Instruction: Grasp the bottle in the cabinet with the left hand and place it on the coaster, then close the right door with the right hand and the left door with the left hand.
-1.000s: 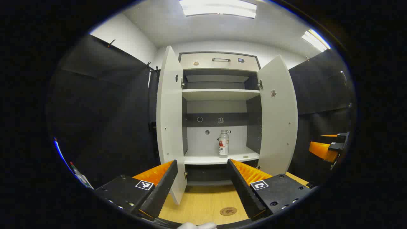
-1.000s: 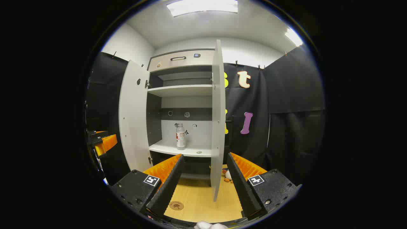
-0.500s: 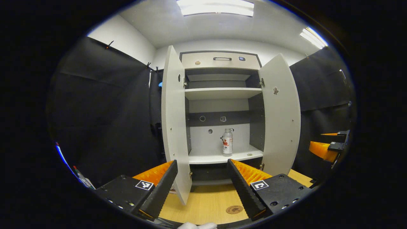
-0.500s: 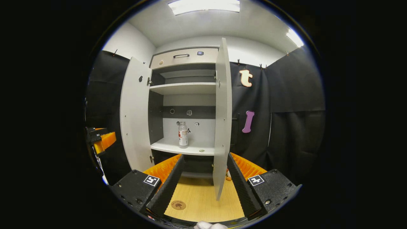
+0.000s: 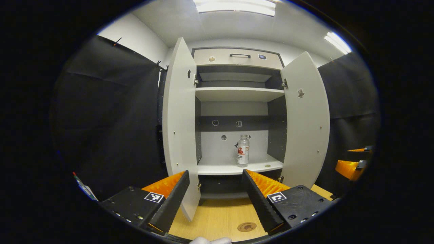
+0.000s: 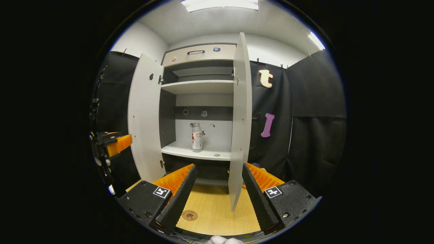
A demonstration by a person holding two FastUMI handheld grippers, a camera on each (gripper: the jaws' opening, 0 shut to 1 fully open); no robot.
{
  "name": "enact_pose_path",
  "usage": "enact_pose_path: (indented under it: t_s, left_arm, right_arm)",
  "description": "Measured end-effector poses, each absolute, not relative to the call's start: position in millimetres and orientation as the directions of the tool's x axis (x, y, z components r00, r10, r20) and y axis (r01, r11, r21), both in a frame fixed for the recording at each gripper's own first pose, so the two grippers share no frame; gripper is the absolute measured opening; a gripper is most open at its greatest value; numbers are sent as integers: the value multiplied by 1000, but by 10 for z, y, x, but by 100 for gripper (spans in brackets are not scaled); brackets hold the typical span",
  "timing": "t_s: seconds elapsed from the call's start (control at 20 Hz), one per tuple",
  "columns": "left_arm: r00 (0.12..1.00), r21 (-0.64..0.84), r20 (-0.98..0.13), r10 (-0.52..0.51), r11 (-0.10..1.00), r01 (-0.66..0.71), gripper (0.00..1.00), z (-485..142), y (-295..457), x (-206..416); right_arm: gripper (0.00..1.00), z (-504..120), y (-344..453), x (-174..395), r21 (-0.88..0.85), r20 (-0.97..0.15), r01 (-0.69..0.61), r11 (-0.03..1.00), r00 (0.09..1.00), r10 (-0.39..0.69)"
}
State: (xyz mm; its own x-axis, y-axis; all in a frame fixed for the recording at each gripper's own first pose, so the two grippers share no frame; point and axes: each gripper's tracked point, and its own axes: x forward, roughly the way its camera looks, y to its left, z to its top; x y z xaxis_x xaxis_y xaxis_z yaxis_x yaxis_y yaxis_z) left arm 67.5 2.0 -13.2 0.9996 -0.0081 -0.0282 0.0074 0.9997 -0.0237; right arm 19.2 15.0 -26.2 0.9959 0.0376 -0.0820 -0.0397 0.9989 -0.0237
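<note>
A clear bottle (image 5: 242,150) (image 6: 196,137) with a red-and-white label stands upright on the cabinet's lower shelf (image 5: 223,168). Both white doors hang open: the left door (image 5: 179,125) (image 6: 144,115) and the right door (image 5: 307,122) (image 6: 240,115). A round brown coaster (image 5: 247,226) (image 6: 189,215) lies on the wooden table in front of the cabinet. My left gripper (image 5: 214,176) is open and empty, well short of the shelf. My right gripper (image 6: 218,169) is open too, with the right door's edge between its fingers' lines of sight, farther off.
A wooden tabletop (image 5: 217,217) runs under the cabinet. An upper shelf (image 5: 237,94) and a top drawer with a handle (image 5: 240,55) sit above. A small round disc (image 5: 267,166) lies on the lower shelf right of the bottle. Black cloth hangs on both sides.
Both grippers have drawn closer to the cabinet, which looms larger and higher in both views. The bottle and doors have not moved. Both grippers stayed open.
</note>
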Motion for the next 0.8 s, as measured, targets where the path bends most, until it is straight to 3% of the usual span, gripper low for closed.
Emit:
enact_pose_path:
  t_s: [0.05, 0.1, 0.35, 0.4, 0.45, 0.8]
  left_arm:
    - [1000, -27, -19, -16, 1000, 16, 99, -93, -25, 822]
    - [1000, -22, -9, -22, 1000, 21, 95, -64, -66, 970]
    - [997, 28, 54, -58, 998, 56, 94, 106, -394, 1815]
    - [996, 27, 53, -70, 997, 68, 99, 128, -480, 1987]
    - [995, 28, 62, -84, 996, 82, 94, 161, -566, 2172]
    - [992, 21, 87, -96, 995, 95, 96, 213, -969, 3388]
  right_arm:
    - [83, -237, 148, 213, -28, -81, -46, 999, 996, 44]
    - [84, -208, 122, 236, -34, -74, -44, 998, 996, 41]
    - [84, -35, 50, 357, -57, -42, -44, 997, 998, 42]
    - [84, 12, 14, 387, -66, -30, -37, 997, 999, 35]
    - [84, 49, -22, 414, -72, -24, -31, 997, 999, 29]
    - [83, 26, -237, 727, -73, -45, -2, 997, 999, -2]
